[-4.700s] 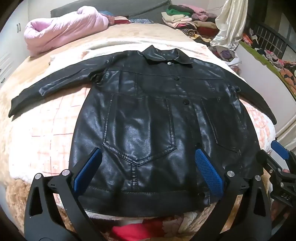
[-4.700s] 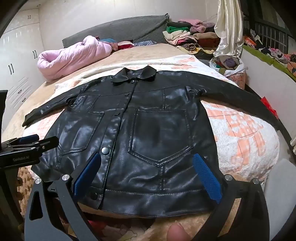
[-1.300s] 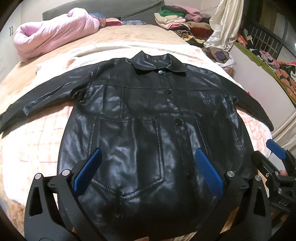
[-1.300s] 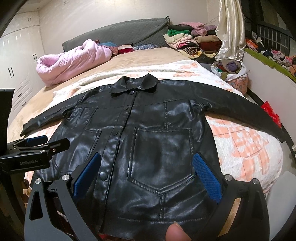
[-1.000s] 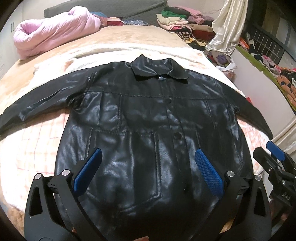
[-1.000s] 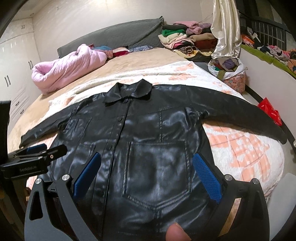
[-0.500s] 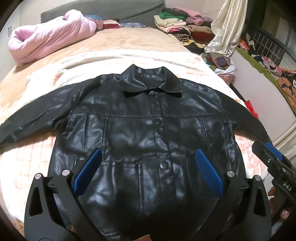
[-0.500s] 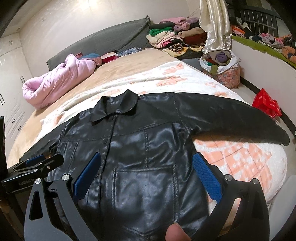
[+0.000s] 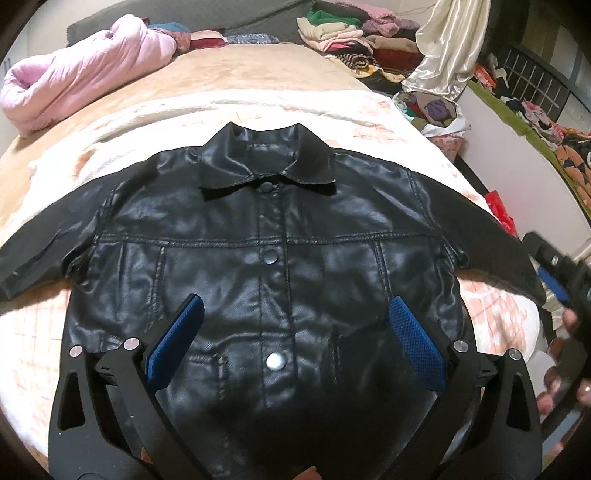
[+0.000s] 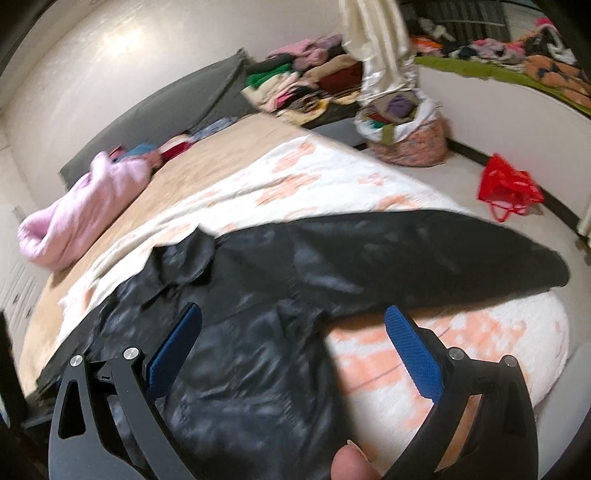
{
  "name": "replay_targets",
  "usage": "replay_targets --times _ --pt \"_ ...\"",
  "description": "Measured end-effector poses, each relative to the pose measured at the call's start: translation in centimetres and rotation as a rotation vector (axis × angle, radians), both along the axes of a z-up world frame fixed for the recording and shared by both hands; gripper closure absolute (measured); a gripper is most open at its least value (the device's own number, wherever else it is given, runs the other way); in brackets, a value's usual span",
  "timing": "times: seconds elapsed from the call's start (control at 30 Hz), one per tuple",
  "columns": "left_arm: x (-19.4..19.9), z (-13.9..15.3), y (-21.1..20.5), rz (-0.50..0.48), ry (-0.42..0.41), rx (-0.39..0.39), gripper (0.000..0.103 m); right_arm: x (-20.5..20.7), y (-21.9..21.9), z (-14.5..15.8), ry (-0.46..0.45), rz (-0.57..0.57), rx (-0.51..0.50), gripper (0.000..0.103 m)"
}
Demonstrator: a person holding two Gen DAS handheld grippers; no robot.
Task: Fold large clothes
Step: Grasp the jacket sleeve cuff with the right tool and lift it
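A black leather jacket [image 9: 273, 236] lies flat, front up and buttoned, on the bed, sleeves spread to both sides. My left gripper [image 9: 291, 325] is open and empty, hovering over the jacket's chest above the button line. My right gripper [image 10: 291, 332] is open and empty, over the jacket's right armpit, facing the right sleeve [image 10: 424, 254], which stretches to the bed's right edge. The right gripper also shows, blurred, at the right edge of the left wrist view [image 9: 557, 280]. The jacket's hem is hidden below both views.
A white and orange blanket [image 9: 122, 122] covers the bed. A pink quilt [image 9: 81, 81] lies at the far left. Folded clothes [image 9: 343, 33] pile at the headboard. On the floor to the right stand a clothes bag [image 10: 406, 136] and a red bag [image 10: 509, 188].
Both grippers moved forward from the jacket's hem toward the collar. The right gripper swung right toward the right sleeve and its view is blurred. Both stayed open.
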State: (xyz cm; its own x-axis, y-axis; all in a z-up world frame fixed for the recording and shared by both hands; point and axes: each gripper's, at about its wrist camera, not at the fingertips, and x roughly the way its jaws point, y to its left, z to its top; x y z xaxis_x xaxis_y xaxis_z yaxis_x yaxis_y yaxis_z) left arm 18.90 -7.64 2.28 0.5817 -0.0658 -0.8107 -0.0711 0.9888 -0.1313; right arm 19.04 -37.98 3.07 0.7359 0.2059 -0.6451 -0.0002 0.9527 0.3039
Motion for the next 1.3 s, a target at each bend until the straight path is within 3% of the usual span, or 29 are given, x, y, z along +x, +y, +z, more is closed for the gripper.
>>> replay_targets --times 0.47,0.73,0.9,1.13,1.3 --pt "5.7 -0.6 -5.1 -0.016 0.009 0.007 0.009 6.0 -9.6 -0.8 0.032 -0.204 0.059 0.004" --pt "8.5 -1.5 -7.4 -0.070 0.006 -0.055 0.009 6.1 -15.9 -4.6 0.106 -0.421 0.041 0.004" --pt "9.1 -2.2 -8.0 -0.080 0.007 -0.055 0.009 5.4 -19.2 -7.1 0.164 -0.540 0.094 0.004" --pt "9.2 -2.6 -7.5 -0.080 -0.002 0.003 0.009 4.1 -22.3 -10.1 0.233 -0.681 0.183 0.004" --pt "9.2 -2.9 -6.5 -0.076 0.003 -0.008 0.009 4.2 -23.6 -12.5 0.277 -0.714 0.279 0.004"
